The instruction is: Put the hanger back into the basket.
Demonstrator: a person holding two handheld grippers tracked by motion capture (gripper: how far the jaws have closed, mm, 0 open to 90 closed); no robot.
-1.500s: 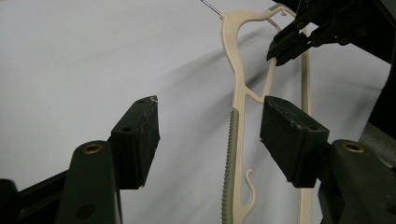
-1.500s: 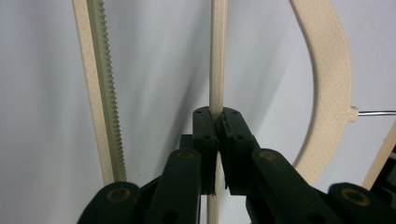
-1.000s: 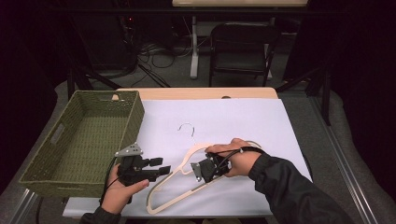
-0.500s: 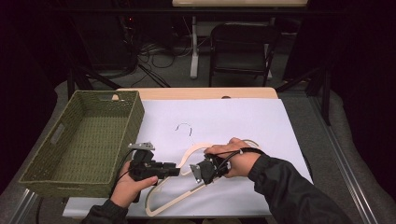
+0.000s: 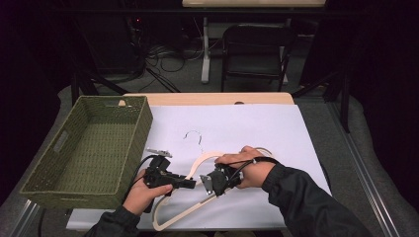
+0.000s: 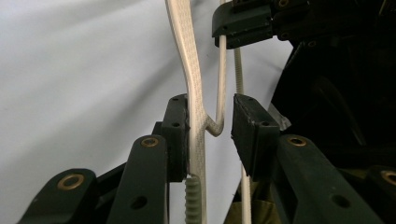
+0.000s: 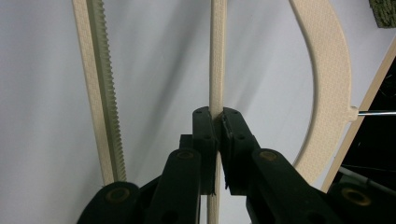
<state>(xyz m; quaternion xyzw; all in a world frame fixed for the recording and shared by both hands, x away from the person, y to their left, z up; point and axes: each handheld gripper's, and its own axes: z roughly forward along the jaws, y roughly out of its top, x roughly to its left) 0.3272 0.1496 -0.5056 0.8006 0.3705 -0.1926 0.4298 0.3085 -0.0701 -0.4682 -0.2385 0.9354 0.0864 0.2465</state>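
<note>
High view: white sheet (image 5: 276, 128) over table (image 5: 207, 98).

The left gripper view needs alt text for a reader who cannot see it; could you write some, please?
A cream hanger stands between the left tool's black pads, against one and clear of the other. The right tool grips it farther up, over a white tabletop.

No legible text, label, brand, number or sign anywhere in frames.
</note>
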